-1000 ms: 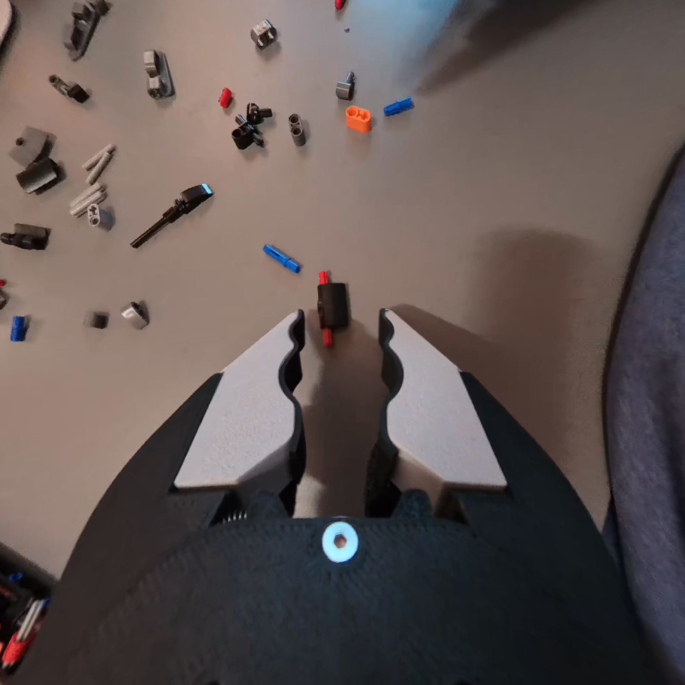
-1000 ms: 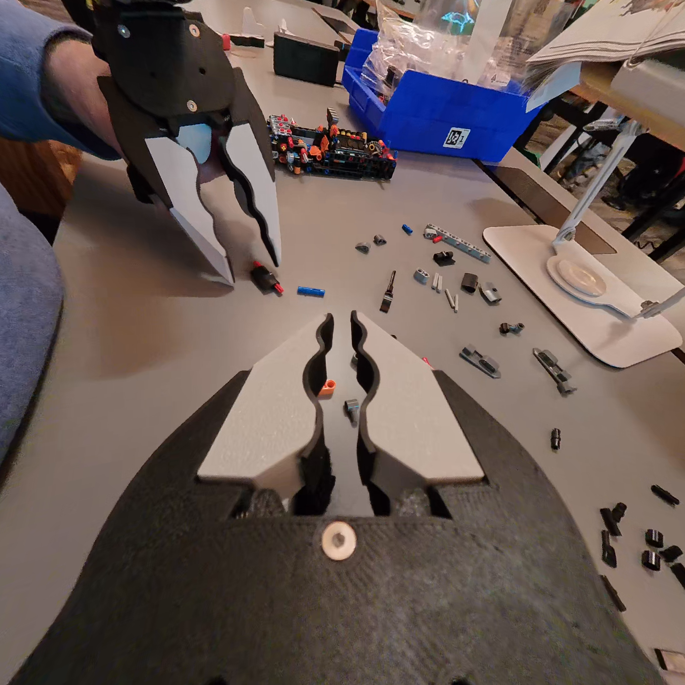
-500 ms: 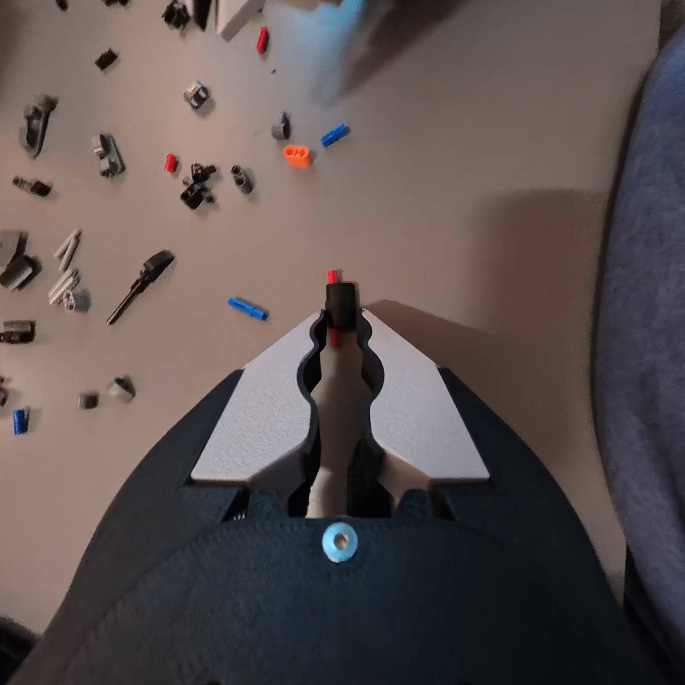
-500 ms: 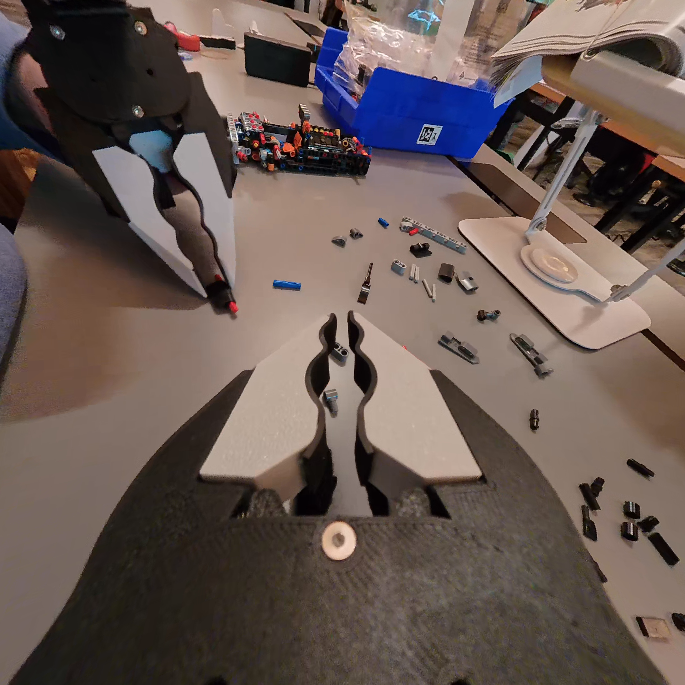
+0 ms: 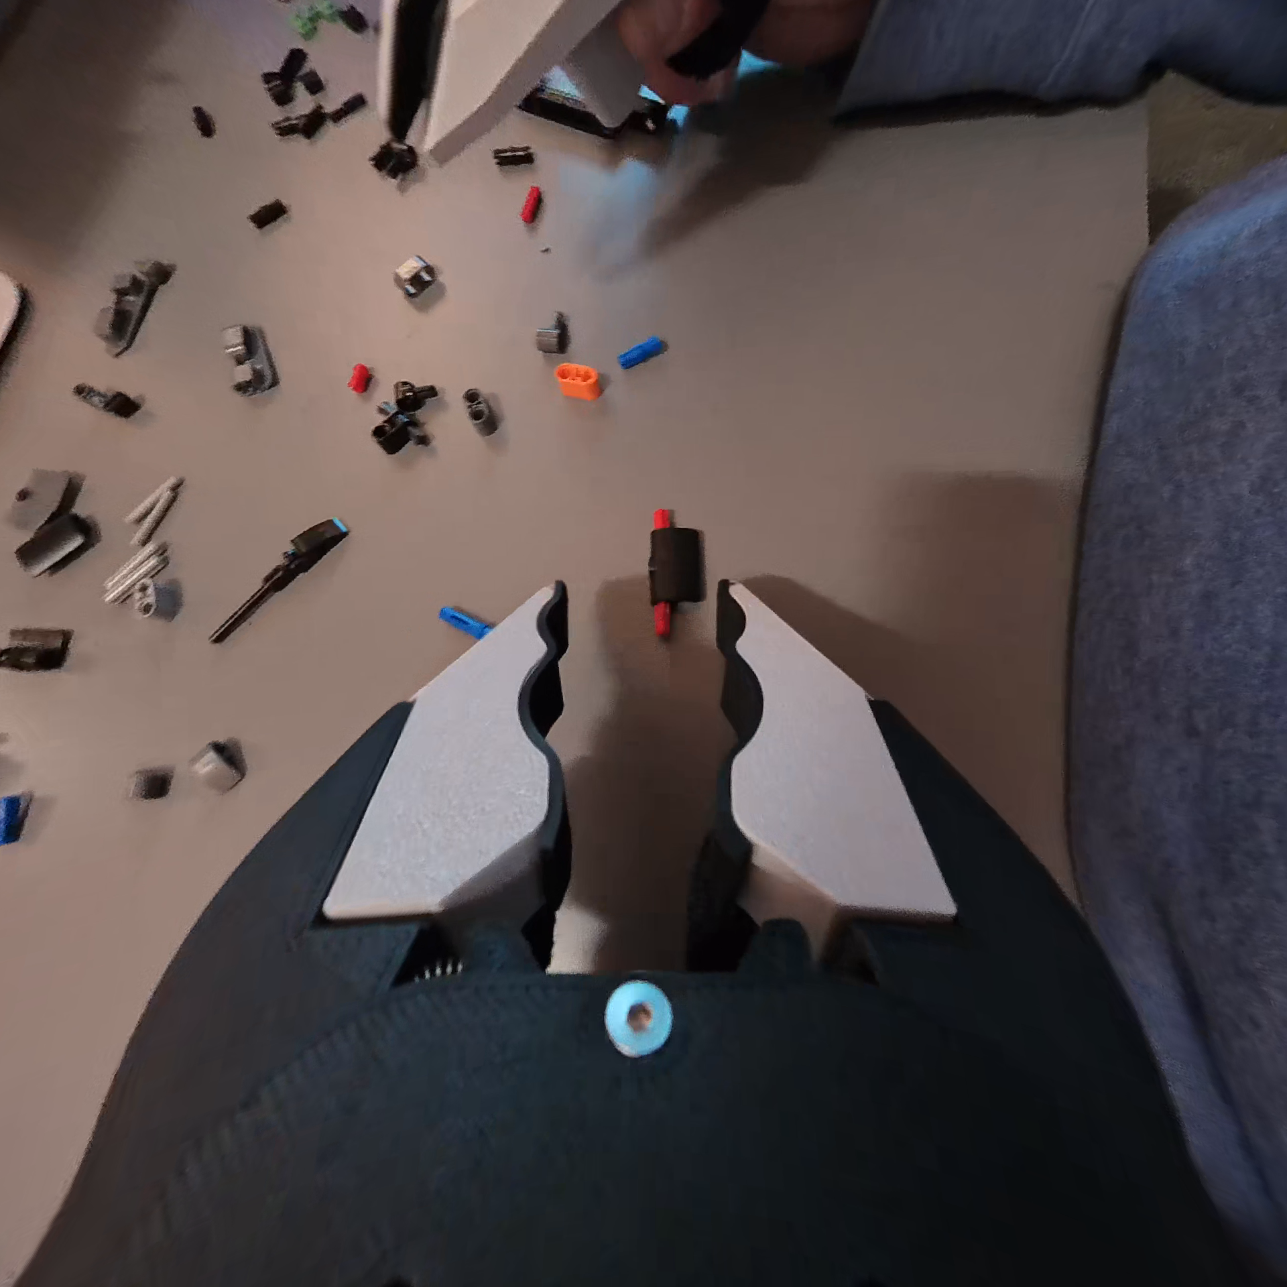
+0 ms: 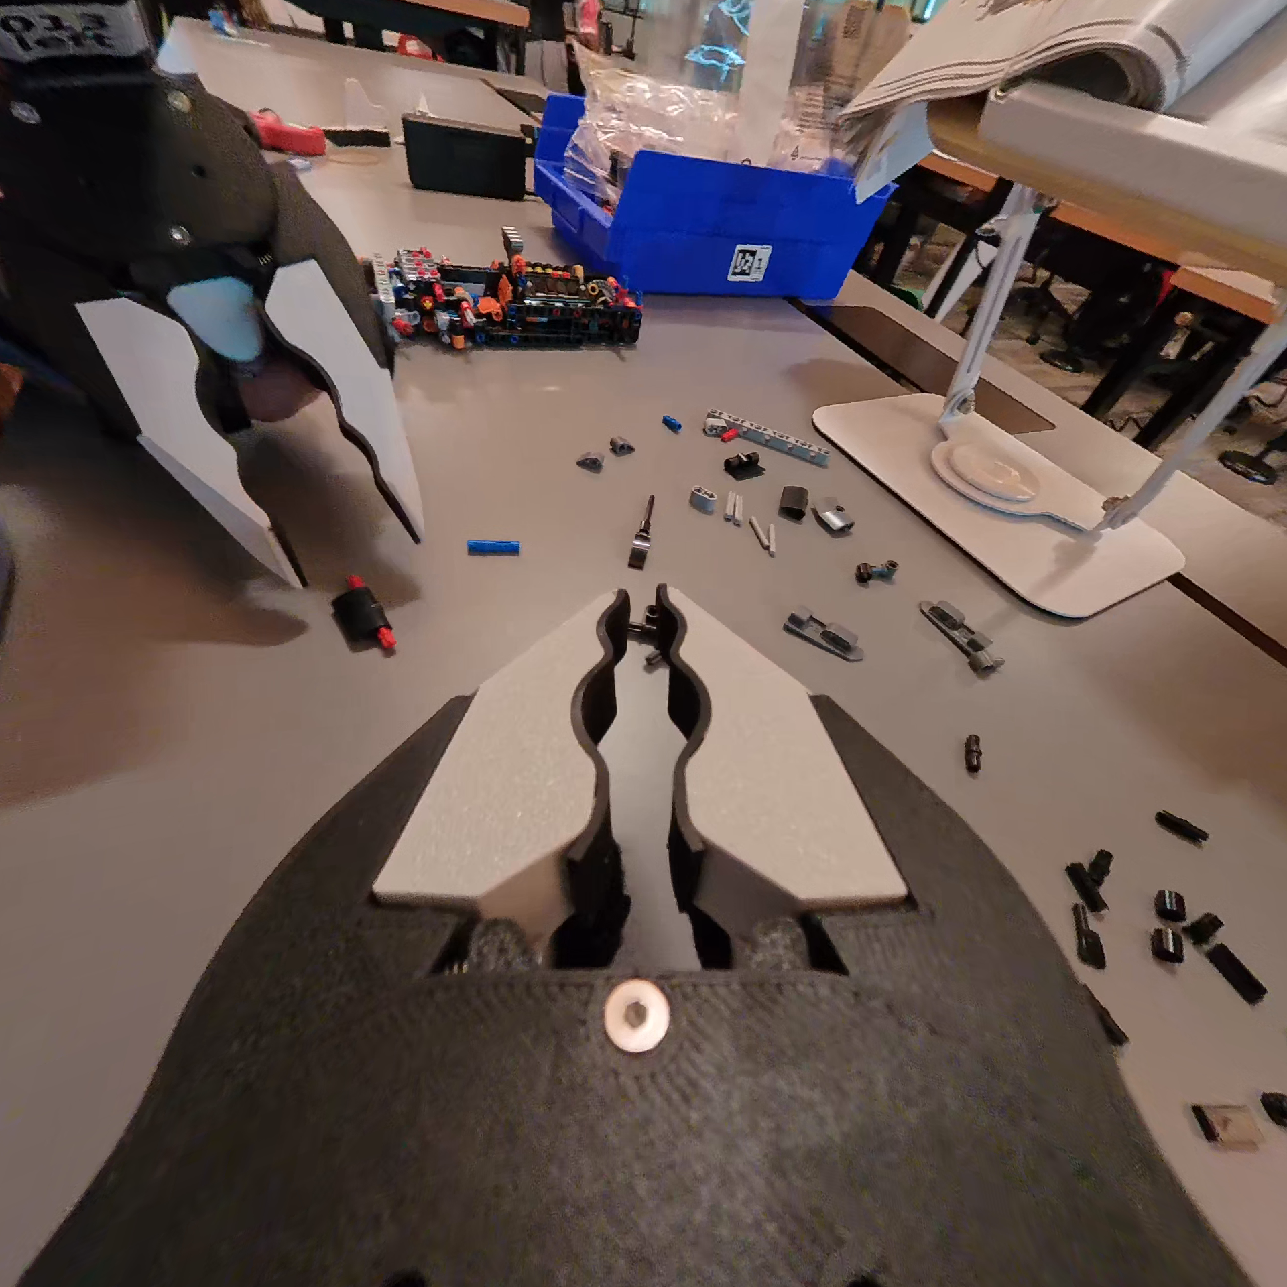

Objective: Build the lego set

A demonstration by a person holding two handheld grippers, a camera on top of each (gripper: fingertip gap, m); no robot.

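Note:
A black roller on a red axle [image 5: 674, 567] lies on the grey table just beyond my left gripper's [image 5: 642, 592] tips. That gripper is open and empty. In the right wrist view the roller [image 6: 359, 613] lies below the raised left gripper [image 6: 355, 557]. My right gripper [image 6: 641, 599] is low over the table with its jaws almost together. A small black connector [image 6: 644, 622] sits pinched between its tips. In the left wrist view the right gripper [image 5: 400, 136] shows at the far edge with that piece [image 5: 393, 159] at its tips. The part-built model [image 6: 508, 299] stands at the back.
Loose pieces lie scattered: a blue pin [image 6: 493, 547], an orange piece [image 5: 578, 383], a black lever [image 6: 642, 533], grey beams and black pins [image 6: 1170, 905]. A blue bin [image 6: 731, 216] and a white stand base [image 6: 996, 501] stand behind. A person's blue clothing [image 5: 1184, 627] borders the table's near edge. Spacing between my two grippers at the tips: around 12 centimetres. Measured from the fingertips, the part-built model [image 6: 508, 299] is 25 centimetres or so from the left gripper and 35 centimetres from the right.
My left gripper was closed around the black roller half a second ago and has now opened and lifted off it. My right gripper has moved forward onto the small black connector.

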